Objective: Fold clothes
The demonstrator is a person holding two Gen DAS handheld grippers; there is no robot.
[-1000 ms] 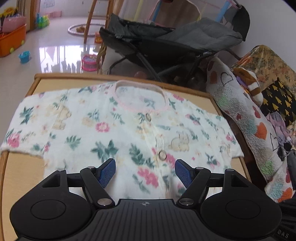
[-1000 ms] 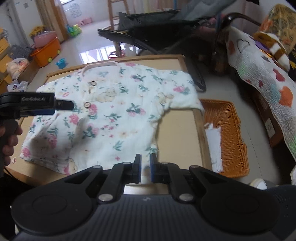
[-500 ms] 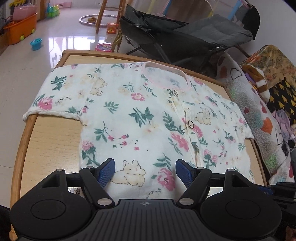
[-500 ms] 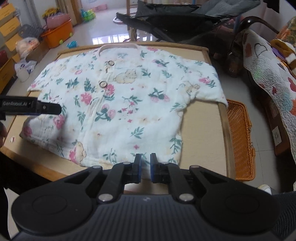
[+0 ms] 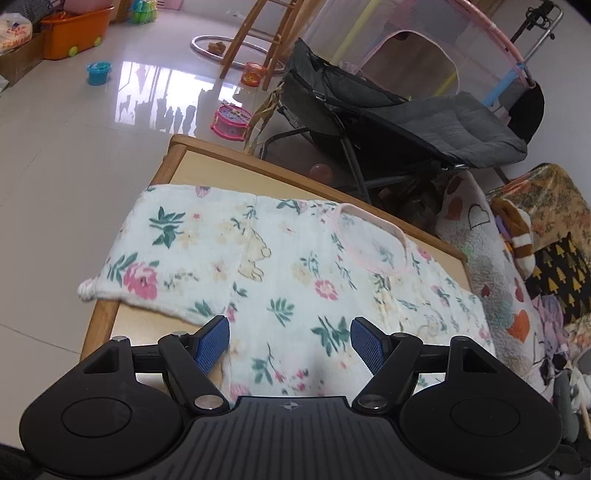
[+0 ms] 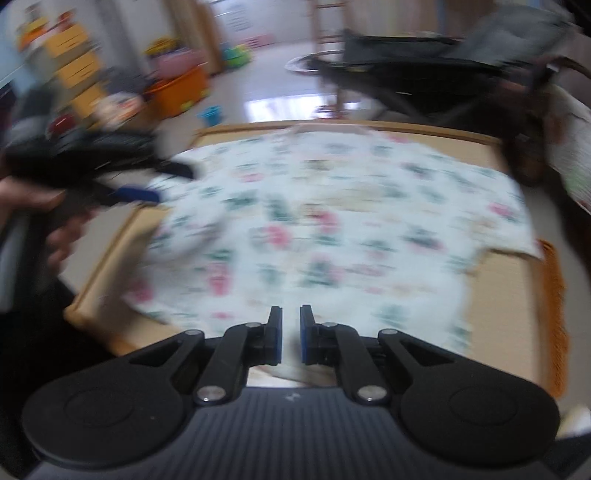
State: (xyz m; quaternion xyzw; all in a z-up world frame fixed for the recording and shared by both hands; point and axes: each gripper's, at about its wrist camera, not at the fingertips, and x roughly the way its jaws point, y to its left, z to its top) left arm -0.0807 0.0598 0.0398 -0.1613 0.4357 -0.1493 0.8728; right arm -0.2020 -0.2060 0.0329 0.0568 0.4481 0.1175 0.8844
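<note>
A white baby shirt with a floral print (image 5: 295, 273) lies flat, front up, on a wooden table (image 5: 192, 155); its pink neckline (image 5: 373, 243) points to the far side. My left gripper (image 5: 290, 339) is open and empty, low over the shirt near its left armpit. My right gripper (image 6: 290, 332) has its jaws nearly together with a narrow gap and nothing between them, above the shirt's hem (image 6: 303, 236). The right wrist view is motion-blurred. The left gripper also shows in the right wrist view (image 6: 147, 181), over the left sleeve.
A dark baby stroller (image 5: 406, 114) stands behind the table. A patterned blanket and cushions (image 5: 517, 280) lie to the right. An orange basket (image 6: 552, 295) sits at the table's right edge. Toys and an orange bin (image 5: 74, 29) are on the floor.
My left gripper has swung left toward the left sleeve and dropped lower over the shirt. My right gripper has moved left along the hem, blurring its view. Both jaws kept their openings.
</note>
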